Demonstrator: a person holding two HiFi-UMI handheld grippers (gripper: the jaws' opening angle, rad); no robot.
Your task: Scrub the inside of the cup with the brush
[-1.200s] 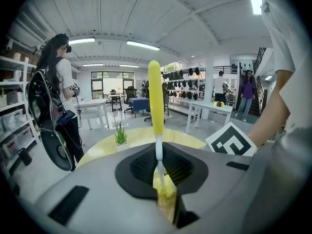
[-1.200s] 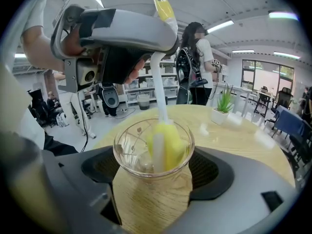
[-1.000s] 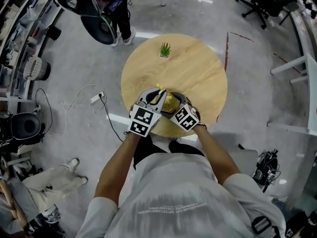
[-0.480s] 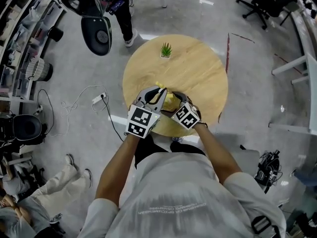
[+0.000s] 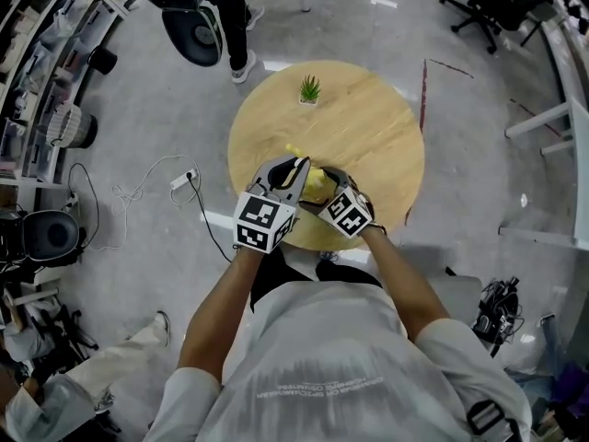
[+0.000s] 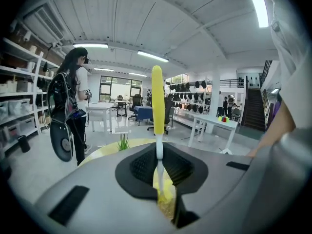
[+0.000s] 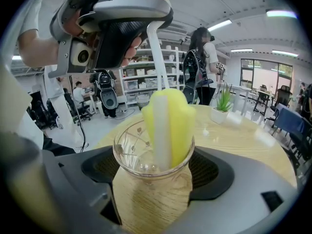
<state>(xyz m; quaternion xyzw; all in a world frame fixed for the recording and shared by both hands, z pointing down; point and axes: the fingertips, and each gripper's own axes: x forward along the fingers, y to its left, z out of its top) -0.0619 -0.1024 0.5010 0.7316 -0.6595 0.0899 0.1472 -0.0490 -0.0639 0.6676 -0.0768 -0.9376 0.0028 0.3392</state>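
In the right gripper view a clear glass cup (image 7: pixel 146 165) with a leaf pattern sits between the jaws of my right gripper (image 7: pixel 153 177), which is shut on it. The brush's yellow sponge head (image 7: pixel 168 118) stands inside the cup on a white stem. My left gripper (image 6: pixel 159 165) is shut on that white stem (image 6: pixel 159 147), and the yellow handle (image 6: pixel 157 99) points up past the jaws. In the head view both grippers meet over the near edge of the round wooden table (image 5: pixel 368 136), the left gripper (image 5: pixel 293 173) beside the right gripper (image 5: pixel 328 189), with the yellow sponge head (image 5: pixel 316 184) between them.
A small potted plant (image 5: pixel 310 90) stands at the table's far side. A person with a backpack (image 6: pixel 68 111) stands beyond the table on the left. A white cable and socket strip (image 5: pixel 175 180) lie on the floor to the left. Shelves line the left wall.
Both grippers stay almost in place with the brush in the cup. The person with the backpack has moved further away, and the legs at lower left have shifted.
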